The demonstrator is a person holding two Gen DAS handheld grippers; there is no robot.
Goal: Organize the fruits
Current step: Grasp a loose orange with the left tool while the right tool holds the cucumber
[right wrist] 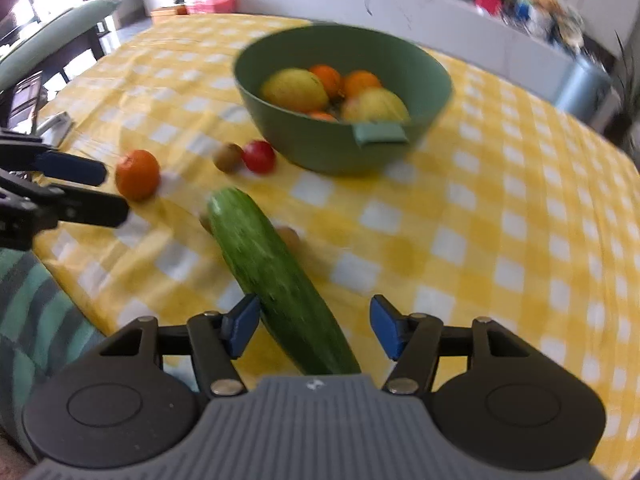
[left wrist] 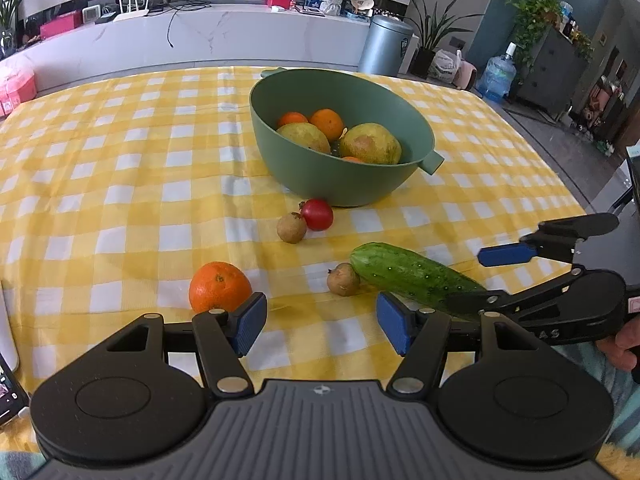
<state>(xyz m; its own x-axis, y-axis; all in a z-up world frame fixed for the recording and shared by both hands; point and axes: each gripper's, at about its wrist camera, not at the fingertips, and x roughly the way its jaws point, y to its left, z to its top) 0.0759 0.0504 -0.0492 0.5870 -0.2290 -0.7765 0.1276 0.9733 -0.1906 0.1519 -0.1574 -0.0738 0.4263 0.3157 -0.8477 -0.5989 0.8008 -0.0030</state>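
Observation:
A green bowl point(left wrist: 340, 184) point(right wrist: 320, 152) holding pears and oranges stands mid-table on the yellow checked cloth. In front of it lie a red fruit point(left wrist: 317, 214) point(right wrist: 259, 156), two small brown fruits point(left wrist: 292, 228) point(left wrist: 343, 279) point(right wrist: 228, 157), a loose orange point(left wrist: 219, 286) point(right wrist: 137, 175) and a cucumber point(left wrist: 408, 274) point(right wrist: 272, 268). My right gripper point(right wrist: 316, 324) point(left wrist: 468, 278) straddles the cucumber's near end; the left pad is against it, the right pad stands clear. My left gripper point(left wrist: 320, 320) point(right wrist: 114, 192) is open and empty, its left fingertip just short of the orange.
A phone point(left wrist: 8, 392) lies at the table's near left edge. A green chair point(right wrist: 48, 44) stands beyond the left side. A grey bin point(left wrist: 386, 44) and a white counter point(left wrist: 200, 36) sit behind the table. A hand point(left wrist: 624, 344) grips the right tool.

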